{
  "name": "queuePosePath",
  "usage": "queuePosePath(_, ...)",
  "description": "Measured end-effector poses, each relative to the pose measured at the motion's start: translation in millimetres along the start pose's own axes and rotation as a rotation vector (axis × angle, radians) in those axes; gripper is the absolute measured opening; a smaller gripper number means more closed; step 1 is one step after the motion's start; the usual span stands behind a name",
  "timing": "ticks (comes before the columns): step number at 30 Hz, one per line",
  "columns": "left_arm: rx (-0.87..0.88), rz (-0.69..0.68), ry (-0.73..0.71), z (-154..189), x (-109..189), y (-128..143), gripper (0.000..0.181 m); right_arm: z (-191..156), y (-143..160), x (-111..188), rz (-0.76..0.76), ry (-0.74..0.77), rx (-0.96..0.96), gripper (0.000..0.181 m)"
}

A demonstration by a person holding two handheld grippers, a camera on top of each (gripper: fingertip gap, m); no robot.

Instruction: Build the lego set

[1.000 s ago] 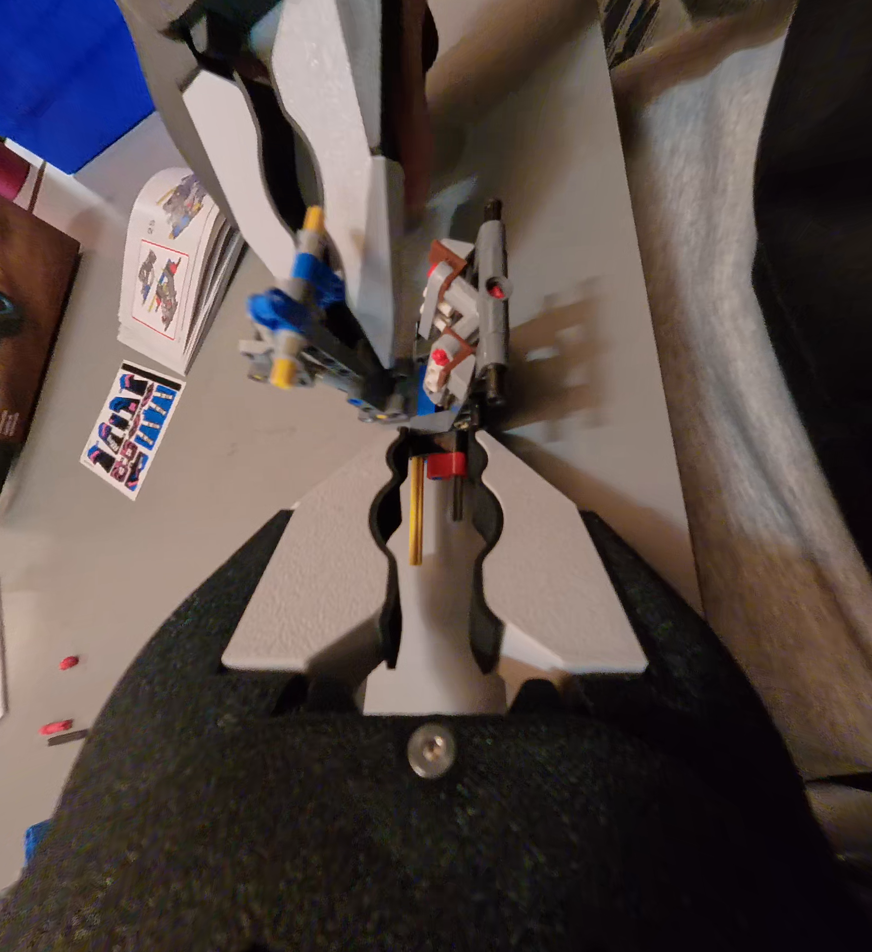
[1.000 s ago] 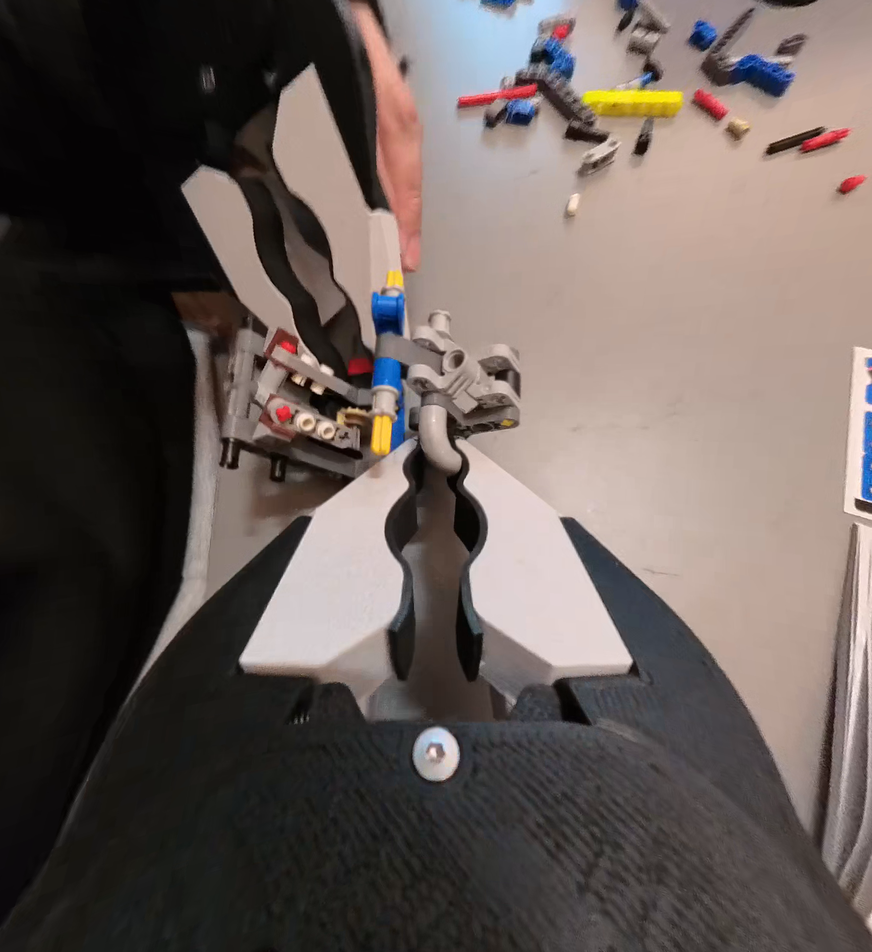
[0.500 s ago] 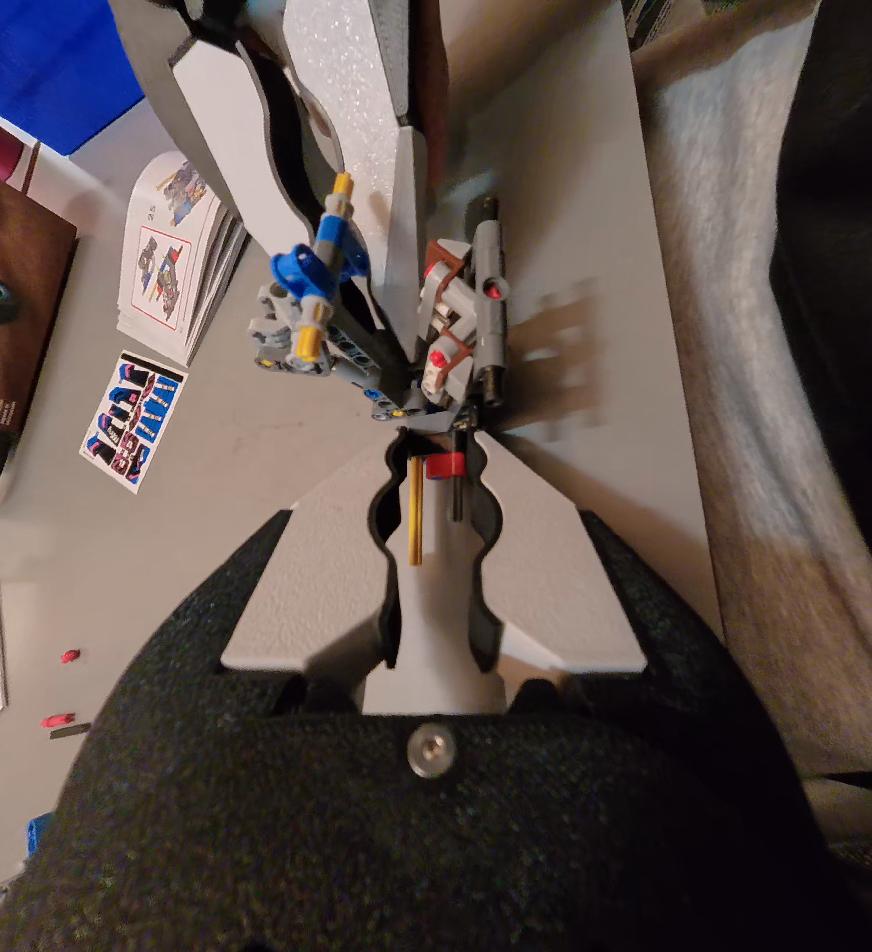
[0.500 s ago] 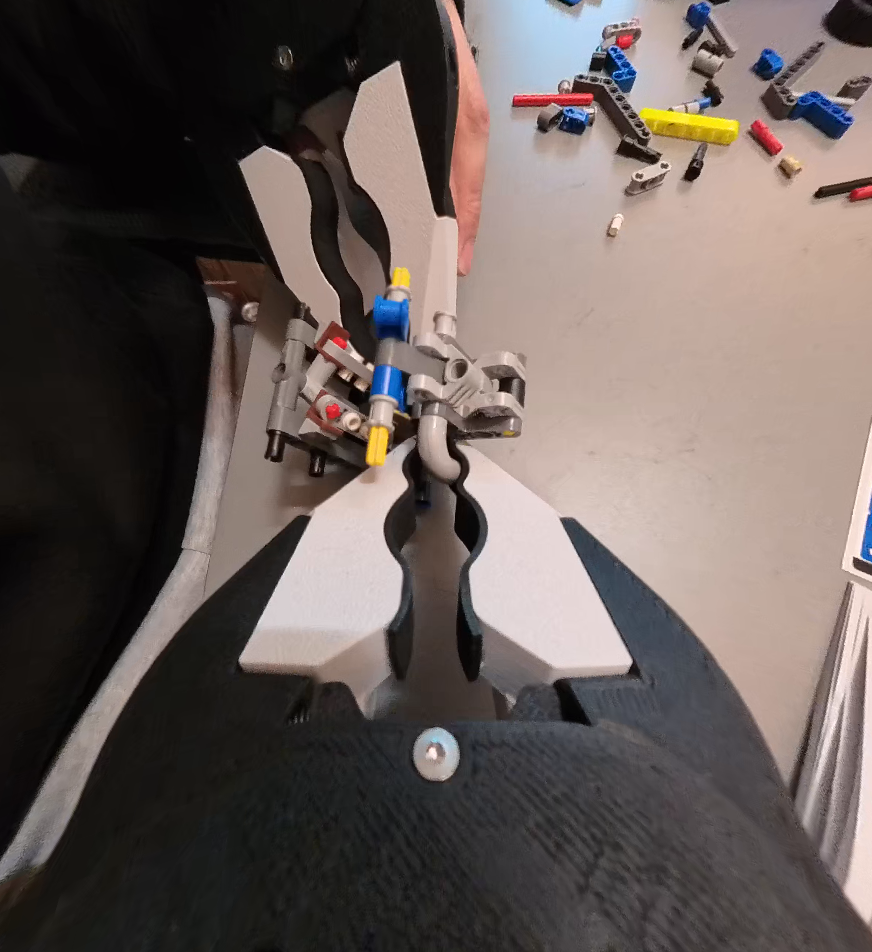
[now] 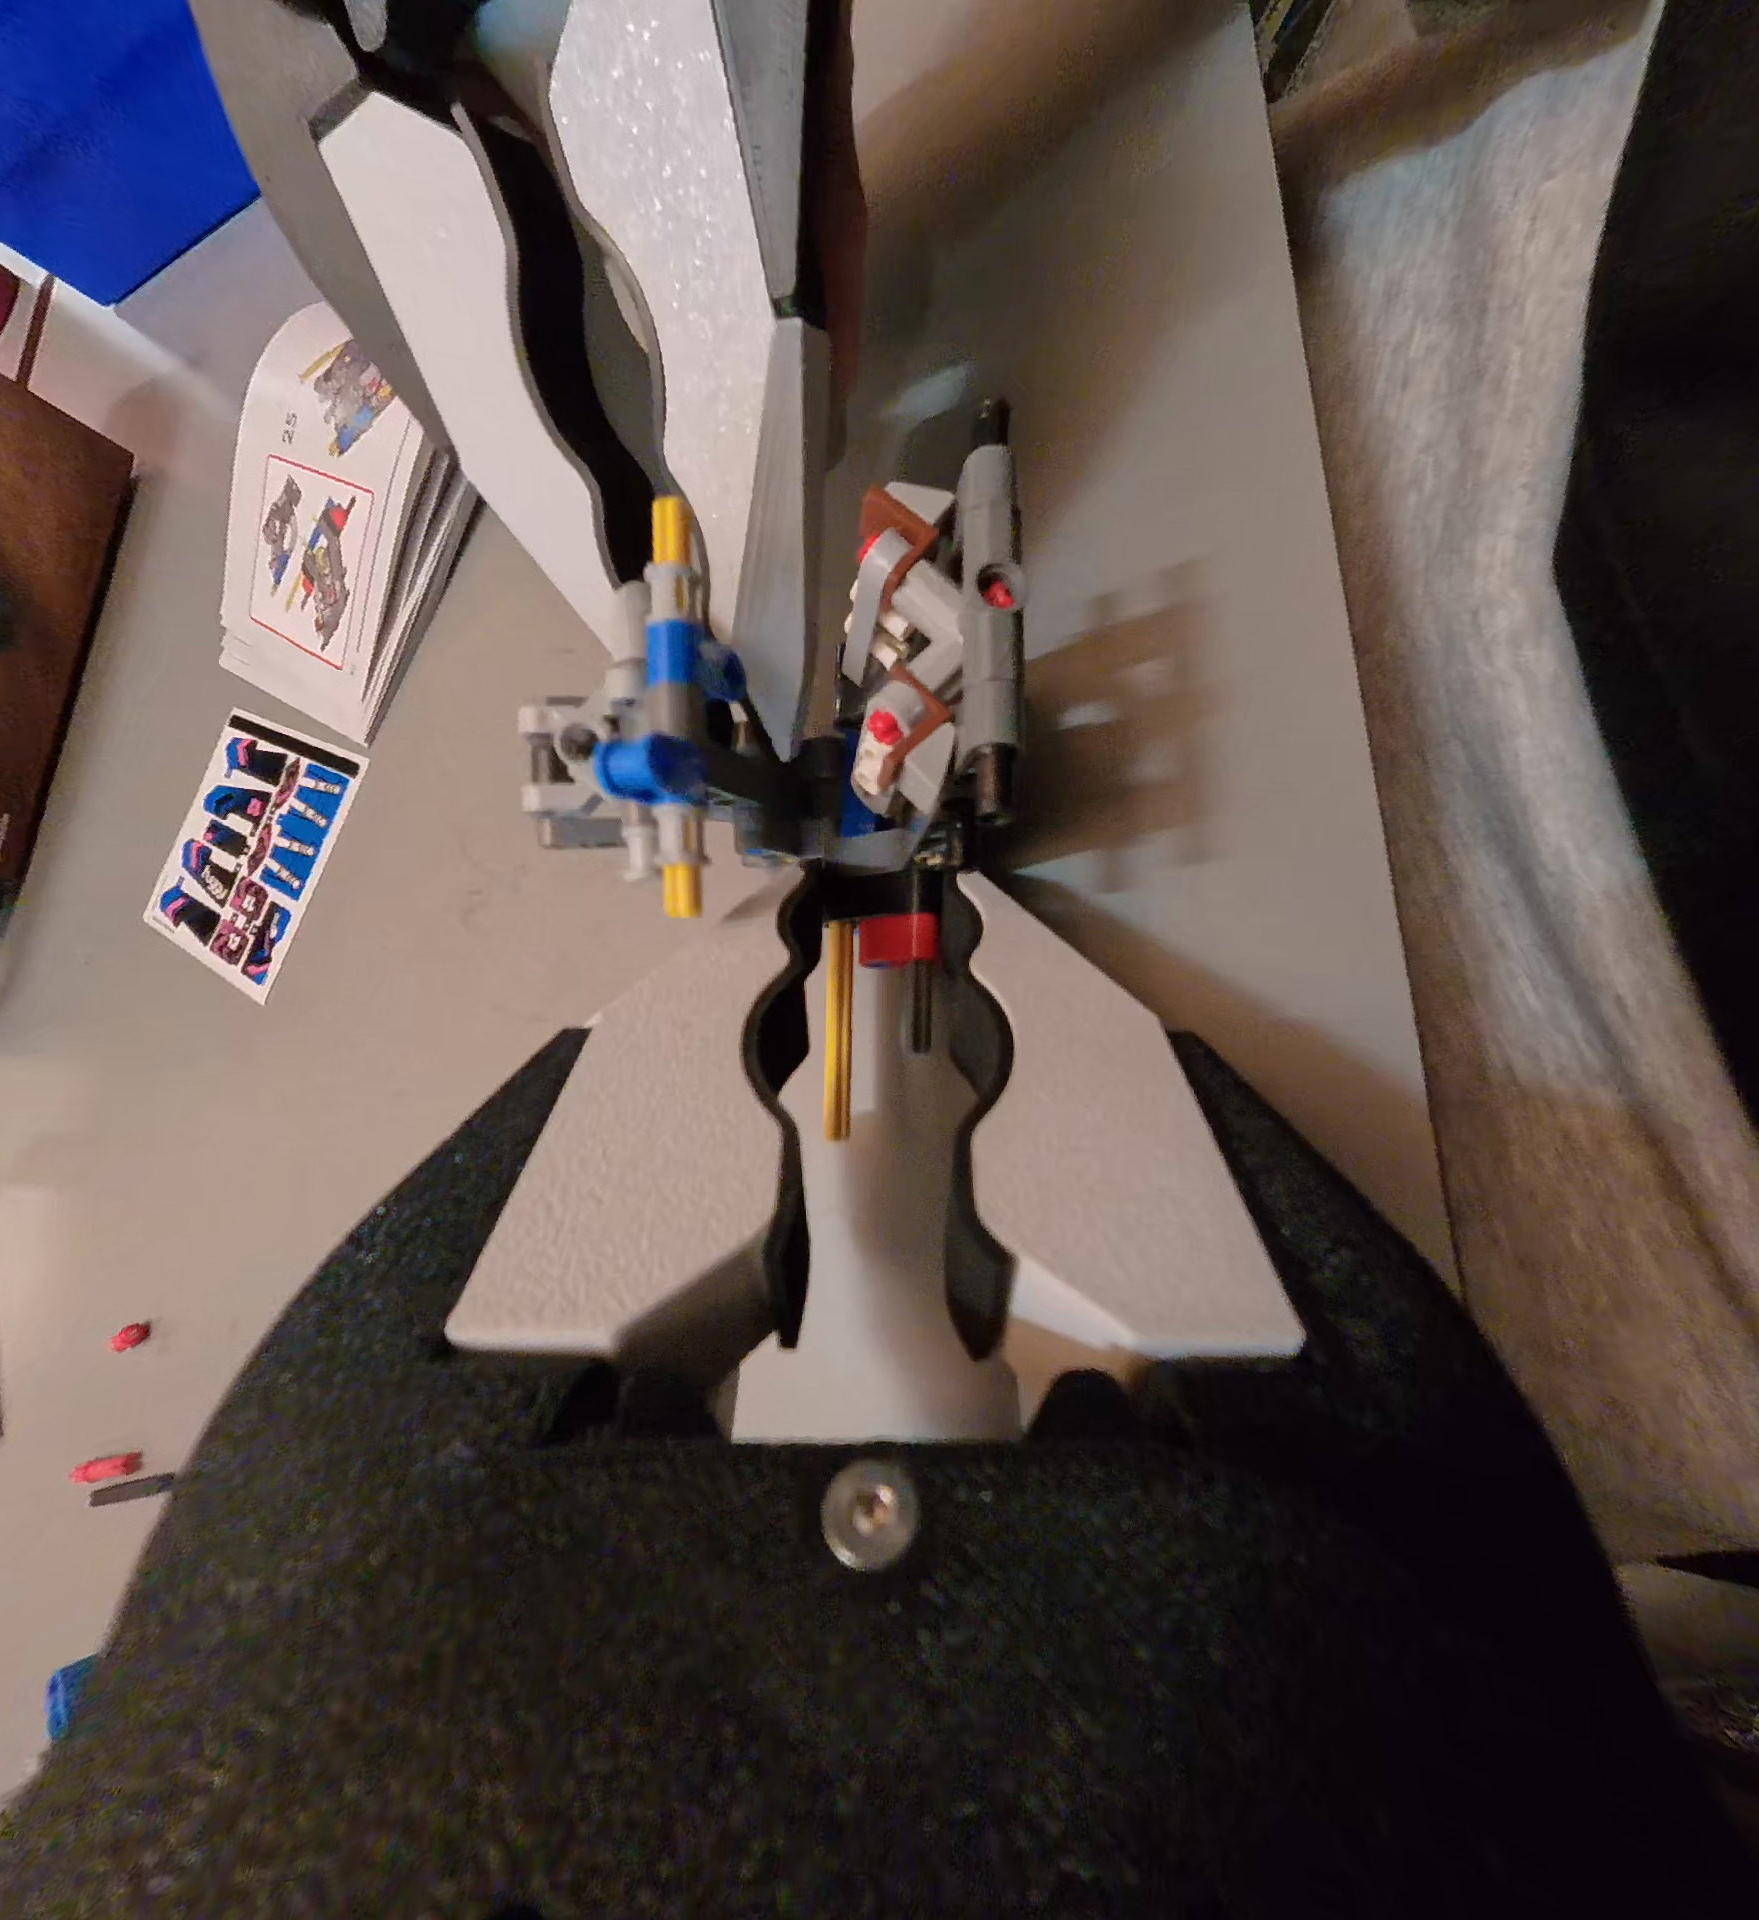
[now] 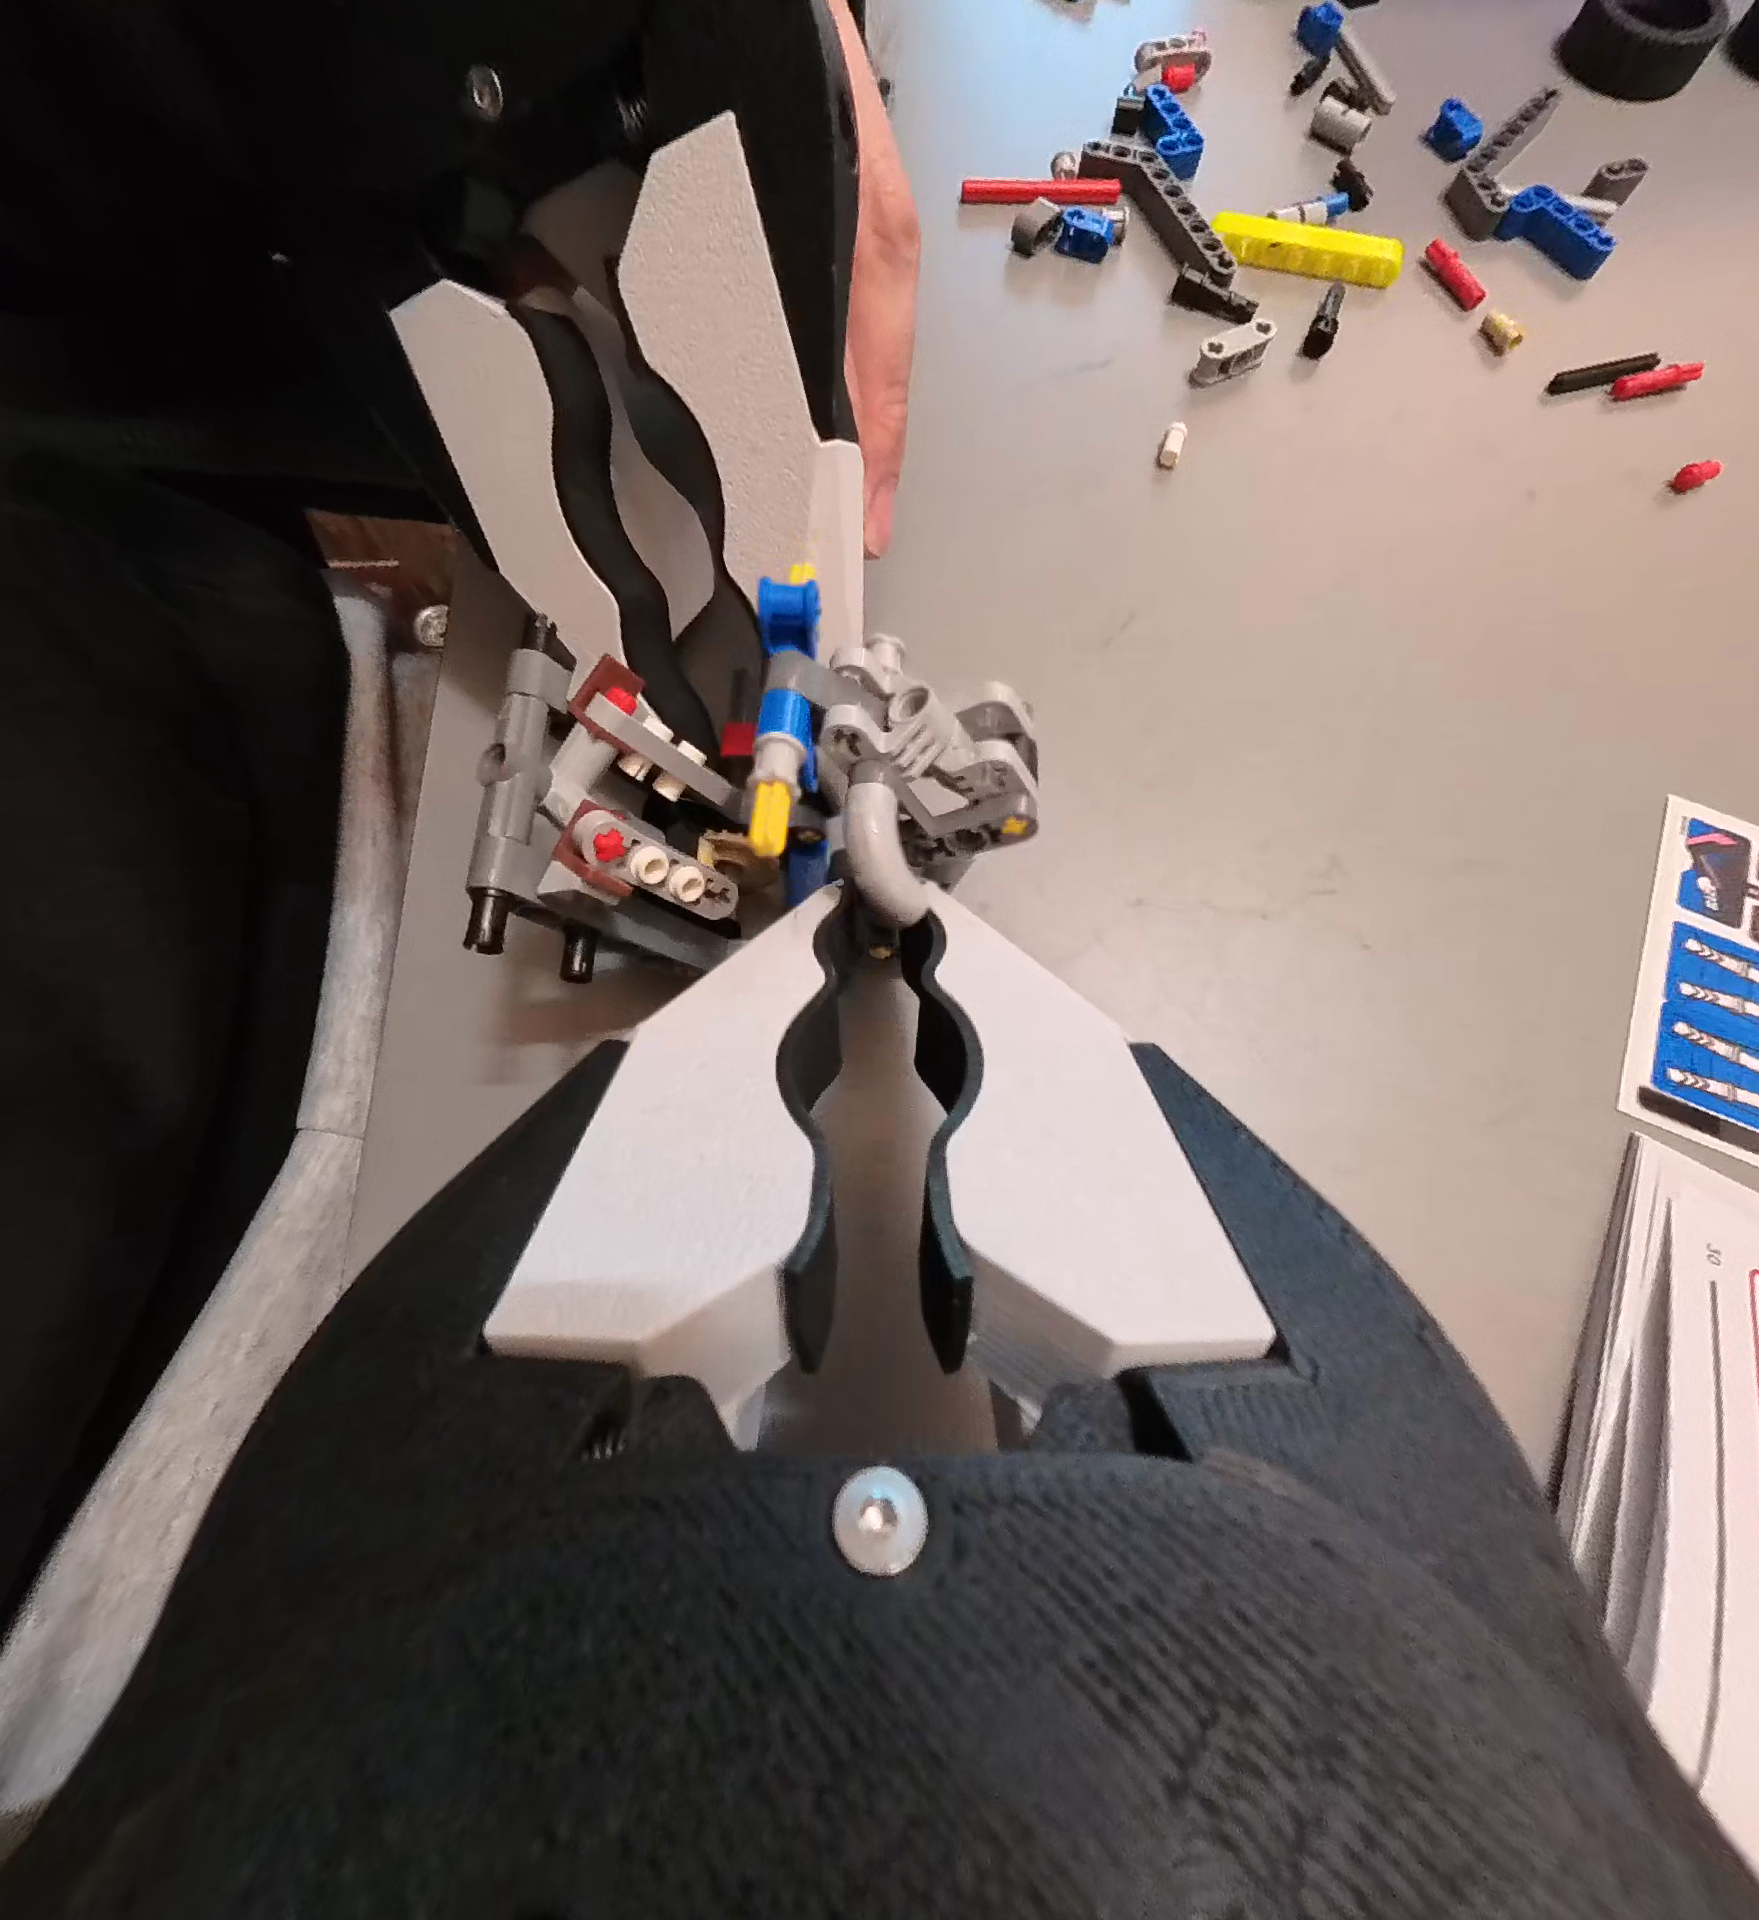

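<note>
My left gripper [image 5: 875, 883] is shut on the base of a grey and brown lego assembly [image 5: 916, 665]; a yellow axle and a red piece show between its fingers. My right gripper [image 6: 880, 914] is shut on a curved grey tube [image 6: 880, 842] of a sub-assembly [image 6: 927, 738] with blue connectors and a yellow axle. In the left wrist view the right gripper [image 5: 709, 655] comes in from the top and presses the sub-assembly [image 5: 646, 748] against the assembly's left side. In the right wrist view the left gripper [image 6: 729, 644] holds the assembly [image 6: 594, 821] near the table's edge.
An instruction booklet [image 5: 335, 520] and a sticker sheet [image 5: 251, 852] lie left of the work. Loose lego pieces [image 6: 1145, 197], a yellow beam [image 6: 1311, 247] and black tyres [image 6: 1654, 42] lie at the far side. A person's lap [image 5: 1477, 727] borders the table edge. Less than 4 cm separates the two grippers' tips. From the left gripper's tips to the yellow beam [image 6: 1311, 247] is close to 20 cm.
The right gripper has swung the blue and yellow sub-assembly upright and brought it in against the assembly. The left gripper has kept its hold.
</note>
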State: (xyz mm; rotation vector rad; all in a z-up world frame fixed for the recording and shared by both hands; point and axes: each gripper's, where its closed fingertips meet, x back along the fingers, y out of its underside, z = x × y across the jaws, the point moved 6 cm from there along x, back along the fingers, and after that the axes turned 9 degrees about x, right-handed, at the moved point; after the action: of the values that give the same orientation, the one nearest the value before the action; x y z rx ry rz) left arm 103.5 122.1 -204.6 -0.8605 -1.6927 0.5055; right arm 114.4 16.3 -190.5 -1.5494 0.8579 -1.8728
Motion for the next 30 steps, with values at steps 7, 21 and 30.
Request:
queuePosePath(7,0.019,0.002,0.0,0,-1,-1,0.019,-3,-2,8,0.107,-0.022,-0.113,0.005)
queuePosePath(21,0.048,0.001,-0.009,-2,-2,0,0.02,-7,5,5,0.106,0.011,0.003,0.006)
queuePosePath(30,0.081,0.012,0.009,2,2,2,0.021,-12,2,3,0.11,-0.006,0.014,0.006)
